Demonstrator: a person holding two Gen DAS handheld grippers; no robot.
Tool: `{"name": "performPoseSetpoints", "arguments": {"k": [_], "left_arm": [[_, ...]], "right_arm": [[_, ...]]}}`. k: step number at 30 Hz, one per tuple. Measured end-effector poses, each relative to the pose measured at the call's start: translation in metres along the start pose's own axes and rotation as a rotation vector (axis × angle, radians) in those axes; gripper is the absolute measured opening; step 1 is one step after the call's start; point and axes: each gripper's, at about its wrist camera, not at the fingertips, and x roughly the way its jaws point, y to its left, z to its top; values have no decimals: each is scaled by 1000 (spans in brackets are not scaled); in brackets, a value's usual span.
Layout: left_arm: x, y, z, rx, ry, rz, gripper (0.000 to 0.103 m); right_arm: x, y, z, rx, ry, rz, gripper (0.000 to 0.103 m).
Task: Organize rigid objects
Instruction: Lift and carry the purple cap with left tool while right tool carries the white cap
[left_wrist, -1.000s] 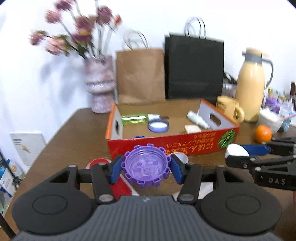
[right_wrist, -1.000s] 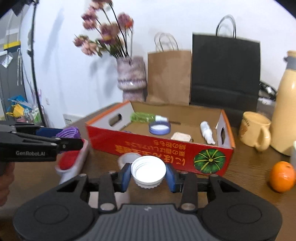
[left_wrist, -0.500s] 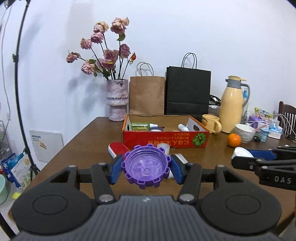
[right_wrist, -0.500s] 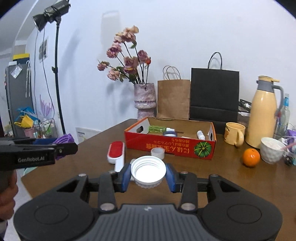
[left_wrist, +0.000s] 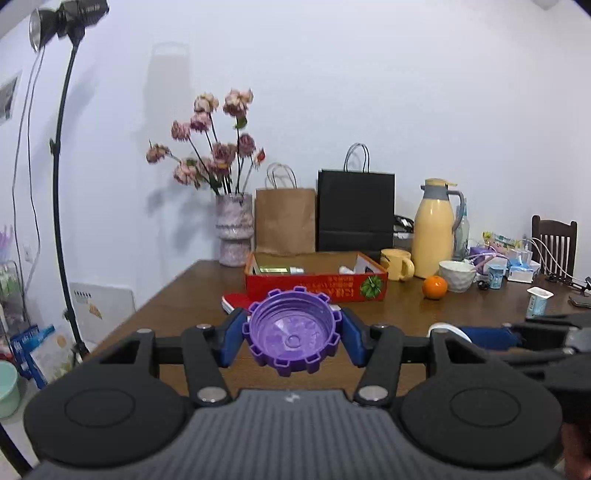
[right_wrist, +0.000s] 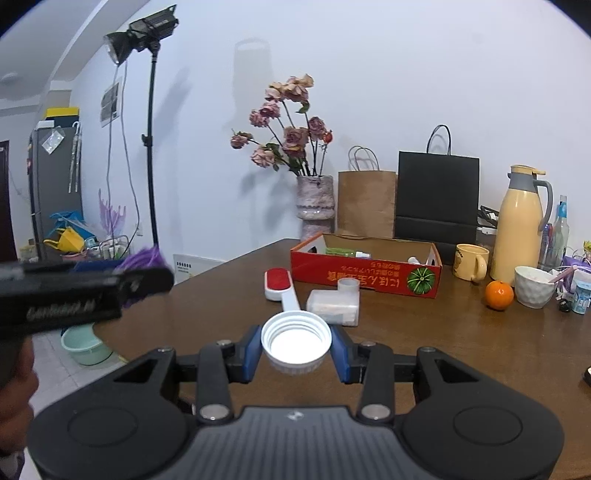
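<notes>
Above table (right_wrist: 443, 332): left hand-held gripper (left_wrist: 291, 334) grasps purple cap (left_wrist: 291, 334); right hand-held gripper (right_wrist: 295, 345) grasps white cap (right_wrist: 295, 341).

"GenRobot.AI", blurred, on left gripper (right_wrist: 85, 295)

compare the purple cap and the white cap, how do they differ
The purple cap has a notched, gear-like rim; the white cap has a smooth round one. The purple is translucent, the white opaque. The left gripper holds the purple, the right gripper the white. Both face open side up.
</notes>
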Motion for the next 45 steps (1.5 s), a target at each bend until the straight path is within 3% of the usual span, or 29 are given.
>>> {"name": "performPoseSetpoints", "arguments": {"k": [11, 28, 37, 45], "left_arm": [[-15, 1, 5, 9, -37, 3, 55], [23, 3, 10, -16, 28, -12, 55], [71, 10, 47, -13, 1, 0, 55], [151, 26, 102, -62, 76, -121, 55]], "right_arm": [[-30, 4, 0, 5, -58, -48, 39], [0, -27, 14, 44, -57, -77, 39], [45, -53, 58, 36, -68, -62, 39], [97, -92, 125, 31, -69, -27, 39]]}}
